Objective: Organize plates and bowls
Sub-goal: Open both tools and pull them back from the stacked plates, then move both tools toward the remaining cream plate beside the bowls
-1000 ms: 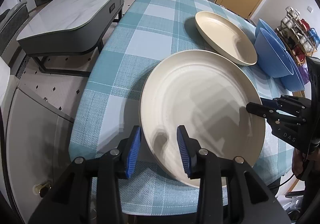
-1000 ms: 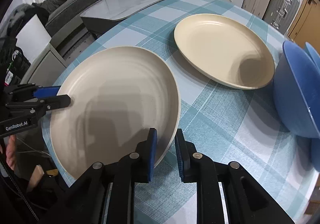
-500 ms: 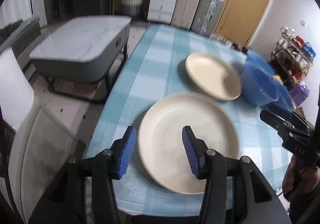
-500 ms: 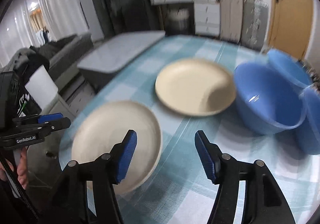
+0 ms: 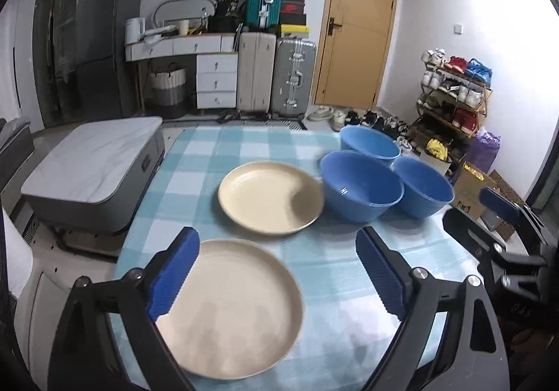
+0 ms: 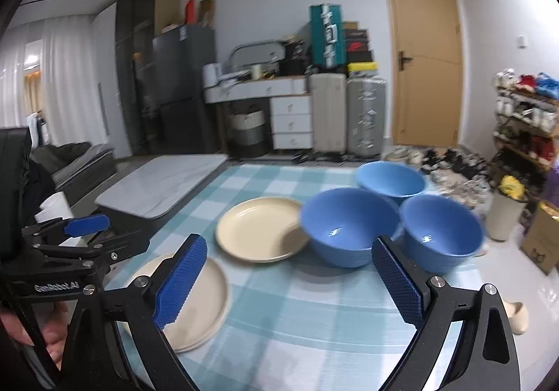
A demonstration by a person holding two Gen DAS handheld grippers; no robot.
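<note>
Two cream plates lie flat on the blue checked tablecloth: a near plate and a far plate. Right of the far plate three blue bowls stand upright: a middle bowl, a back bowl and a right bowl. My left gripper hangs above the near plate, its jaws opening with nothing between them. My right gripper hovers over the cloth, its jaws also opening and empty.
A low grey marble-topped table stands left of the dining table. Behind are drawers, suitcases and a door; a shoe rack stands at the right. A person's hand holds the left gripper.
Both grippers let go of the near plate's rim, opened wide, rose and drew back. The plate now lies flat on the cloth. The bowls have come fully into view.
</note>
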